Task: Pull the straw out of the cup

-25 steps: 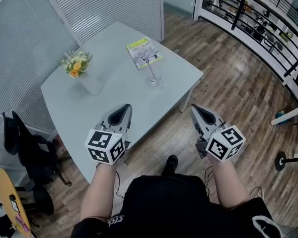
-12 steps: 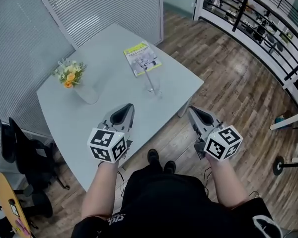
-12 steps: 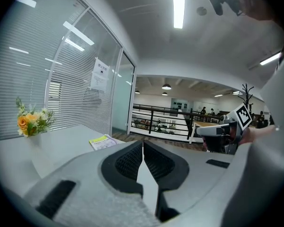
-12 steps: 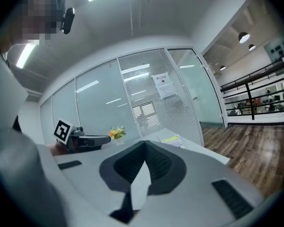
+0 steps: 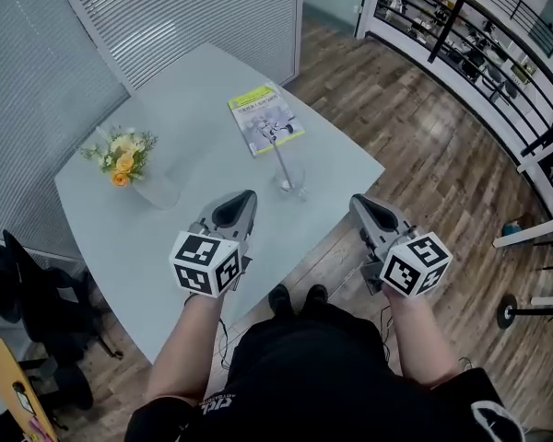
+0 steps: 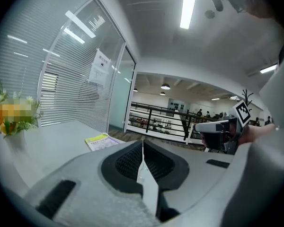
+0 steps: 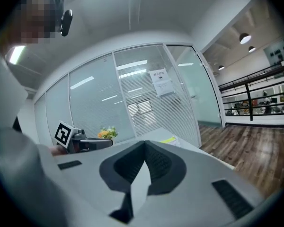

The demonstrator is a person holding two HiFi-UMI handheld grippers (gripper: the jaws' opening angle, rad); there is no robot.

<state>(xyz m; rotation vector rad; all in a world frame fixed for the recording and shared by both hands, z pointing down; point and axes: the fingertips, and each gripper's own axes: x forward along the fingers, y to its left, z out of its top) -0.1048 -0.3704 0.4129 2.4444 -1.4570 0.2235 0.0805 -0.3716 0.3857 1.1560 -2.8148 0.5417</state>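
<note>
Left gripper (image 5: pixel 246 196) sits low centre-left in the head view, over the near part of the table (image 5: pixel 203 90). Its jaws are pressed together with nothing between them. Right gripper (image 5: pixel 358 202) is centre-right, just past the table's near edge, over the wood floor (image 5: pixel 424 155). Its jaws are also together and empty. The clear cup (image 5: pixel 293 182) stands on the table mid-frame, between the two gripper tips and slightly above them, apart from both. The straw (image 5: pixel 280 155) is in the cup, leaning up-left. Booklet (image 5: pixel 265 118) lies flat just above the cup. Flowers (image 5: pixel 120 157) in a clear vase (image 5: pixel 157 191) at the table's left. Chair (image 5: pixel 37 293) at lower left.
</note>
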